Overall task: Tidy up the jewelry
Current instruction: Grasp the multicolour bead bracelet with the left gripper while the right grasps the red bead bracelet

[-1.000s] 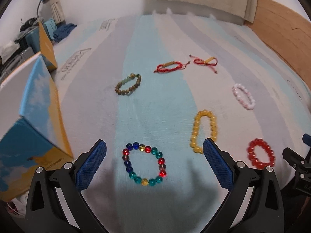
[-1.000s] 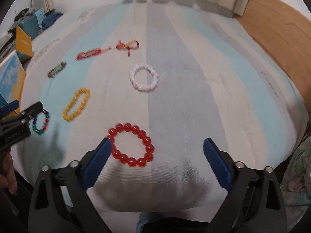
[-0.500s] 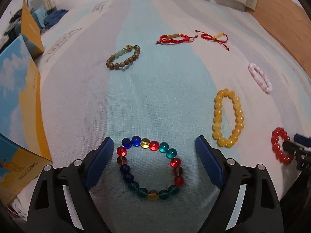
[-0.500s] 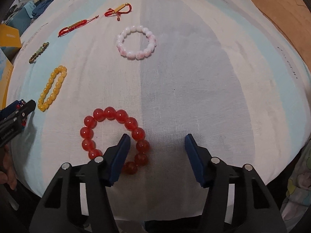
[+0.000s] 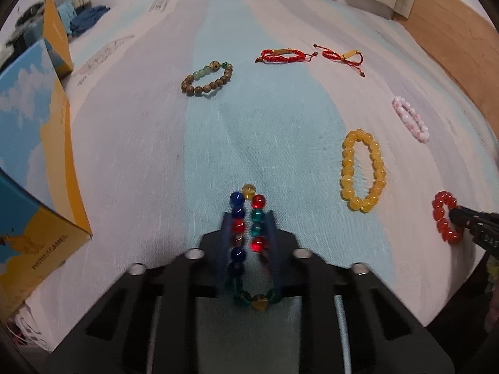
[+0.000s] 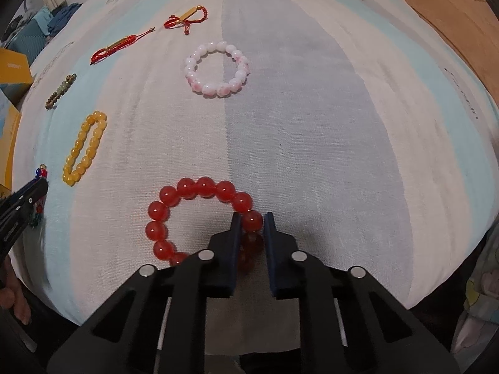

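**Two bracelets pinched at once, both grips thin**

The left tool (image 5: 248, 218) is clamped on the multicolour bracelet (image 5: 248, 243), squeezing its ring into a narrow loop at the near edge of the bed (image 5: 280, 124). The right tool (image 6: 249, 221) is closing its jaws on one side of the red bead bracelet (image 6: 199, 218), near centre of its view.

Round beads could roll out from between the pads on lifting, and the elastic loop may spring free. The right grip catches only a bead or two, so that bracelet could swing and drop.

Count: seven bracelets in all, these two plus one yellow bracelet (image 5: 363, 171), one pink bracelet (image 6: 218, 68), one brown bracelet (image 5: 207, 79) and two red cord bracelets (image 5: 283, 55). Two blue-and-yellow boxes (image 5: 34, 143) stand far left.
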`<action>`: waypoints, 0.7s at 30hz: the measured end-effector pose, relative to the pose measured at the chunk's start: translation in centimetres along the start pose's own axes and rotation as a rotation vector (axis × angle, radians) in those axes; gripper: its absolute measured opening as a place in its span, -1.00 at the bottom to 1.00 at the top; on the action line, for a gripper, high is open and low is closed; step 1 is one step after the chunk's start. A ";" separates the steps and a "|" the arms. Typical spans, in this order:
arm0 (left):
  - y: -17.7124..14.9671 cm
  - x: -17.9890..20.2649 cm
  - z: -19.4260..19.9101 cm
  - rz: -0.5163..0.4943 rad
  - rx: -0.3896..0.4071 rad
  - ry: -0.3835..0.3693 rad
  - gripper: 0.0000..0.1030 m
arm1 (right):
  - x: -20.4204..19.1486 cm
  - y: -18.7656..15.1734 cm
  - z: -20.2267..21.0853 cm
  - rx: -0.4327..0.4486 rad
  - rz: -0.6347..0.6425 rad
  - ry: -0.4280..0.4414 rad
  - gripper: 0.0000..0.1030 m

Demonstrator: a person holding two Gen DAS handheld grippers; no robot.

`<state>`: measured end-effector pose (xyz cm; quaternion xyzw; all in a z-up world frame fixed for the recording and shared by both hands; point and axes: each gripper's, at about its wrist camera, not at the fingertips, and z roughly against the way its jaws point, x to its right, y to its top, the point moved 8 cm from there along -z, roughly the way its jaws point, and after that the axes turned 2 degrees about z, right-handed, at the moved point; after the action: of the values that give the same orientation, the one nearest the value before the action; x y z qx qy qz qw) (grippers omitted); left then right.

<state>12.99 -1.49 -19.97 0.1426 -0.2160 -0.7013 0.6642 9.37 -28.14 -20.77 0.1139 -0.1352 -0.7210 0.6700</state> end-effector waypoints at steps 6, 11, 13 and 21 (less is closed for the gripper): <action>0.1 0.0 1.2 0.007 0.010 -0.020 -0.83 | 0.3 0.6 0.9 0.039 -0.043 0.041 -0.75; 0.6 0.6 2.2 -0.006 0.030 -0.027 -0.83 | -0.2 1.4 2.1 0.094 -0.053 0.067 -0.75; 0.9 0.8 2.6 -0.011 0.039 -0.027 -0.83 | -0.3 1.8 2.6 0.112 -0.059 0.082 -0.75; 1.9 0.8 4.0 -0.003 0.065 -0.038 -0.83 | -0.3 2.6 5.6 0.202 -0.074 0.115 -0.75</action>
<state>12.58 -1.86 -15.51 0.1511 -0.2509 -0.6974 0.6541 9.85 -27.82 -14.65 0.2268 -0.1642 -0.7202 0.6347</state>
